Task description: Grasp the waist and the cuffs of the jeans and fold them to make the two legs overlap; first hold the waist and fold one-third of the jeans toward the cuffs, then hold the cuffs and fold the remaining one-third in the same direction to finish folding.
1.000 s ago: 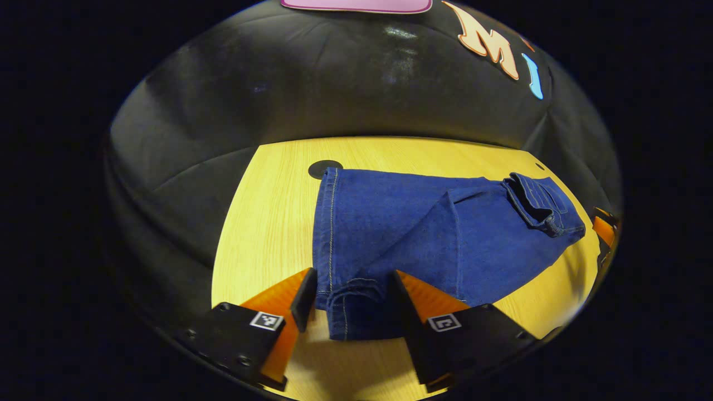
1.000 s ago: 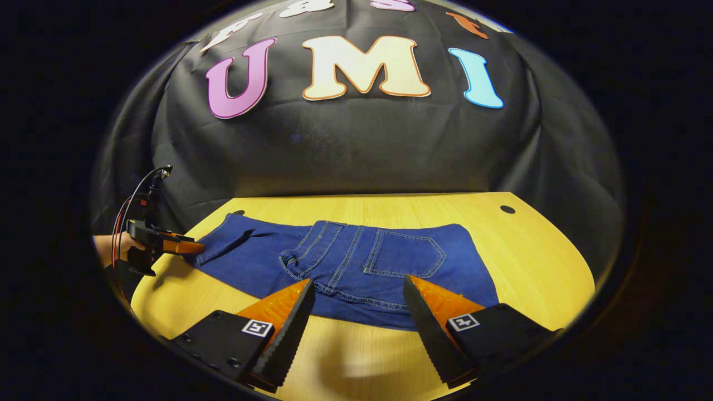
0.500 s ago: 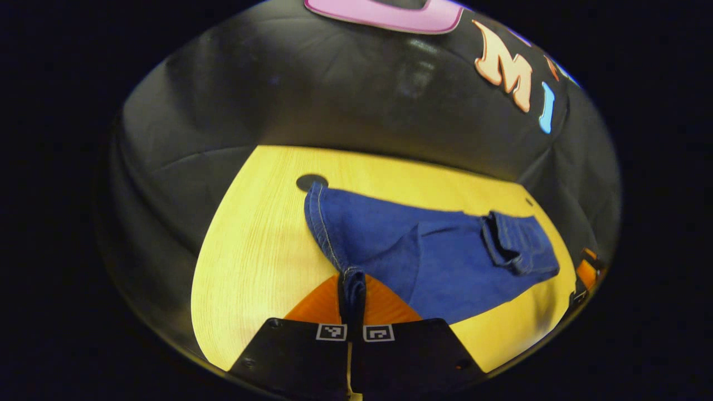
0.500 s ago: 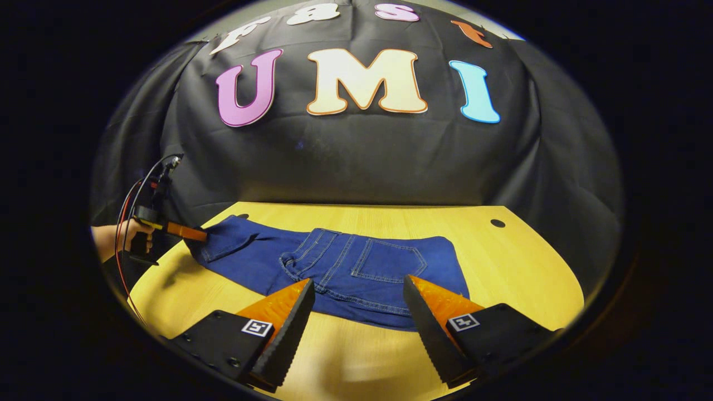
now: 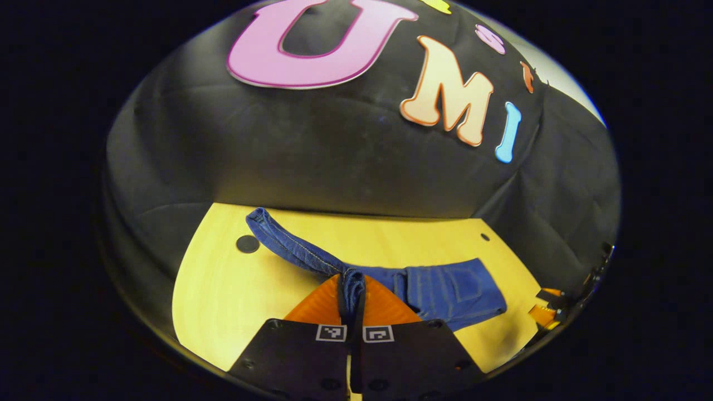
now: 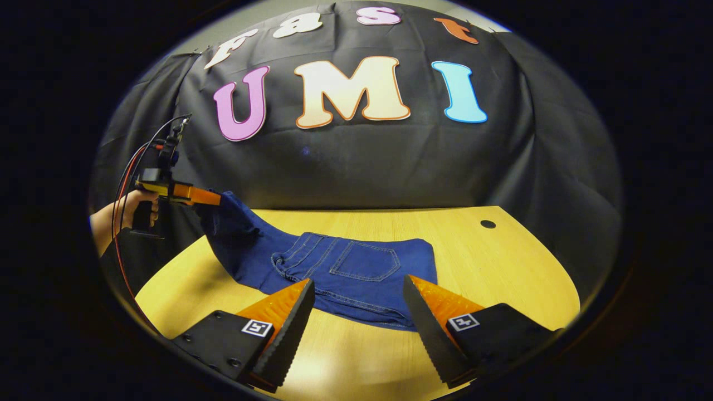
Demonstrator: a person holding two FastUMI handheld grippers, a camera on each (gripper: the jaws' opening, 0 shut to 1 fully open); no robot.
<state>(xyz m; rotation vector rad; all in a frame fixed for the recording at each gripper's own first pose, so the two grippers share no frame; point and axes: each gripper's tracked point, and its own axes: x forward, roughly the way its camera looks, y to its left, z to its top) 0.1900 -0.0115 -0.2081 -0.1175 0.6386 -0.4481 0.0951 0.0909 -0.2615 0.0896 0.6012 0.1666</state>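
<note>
The blue jeans (image 6: 356, 267) lie on the yellow table (image 6: 501, 267), waist part folded over with a back pocket facing up. My left gripper (image 5: 352, 278) is shut on the cuff end, and the denim (image 5: 289, 245) hangs from it in a raised band down to the folded part (image 5: 457, 289). In the right gripper view that left gripper (image 6: 214, 196), held by a hand (image 6: 120, 214), holds the cuffs (image 6: 231, 217) well above the table's left end. My right gripper (image 6: 356, 309) stands open just in front of the folded waist, with nothing between its fingers.
The table (image 5: 223, 301) has small dark round holes near its far corners (image 5: 247, 244) (image 6: 488, 224). Black cloth wall rises right behind the table. Red and black cables (image 6: 125, 178) trail from the left gripper. The right gripper (image 5: 548, 309) shows at the far right edge of the left gripper view.
My left gripper closed on the cuffs and lifted them off the table, pulling the leg end up. The right gripper stayed open near the waist.
</note>
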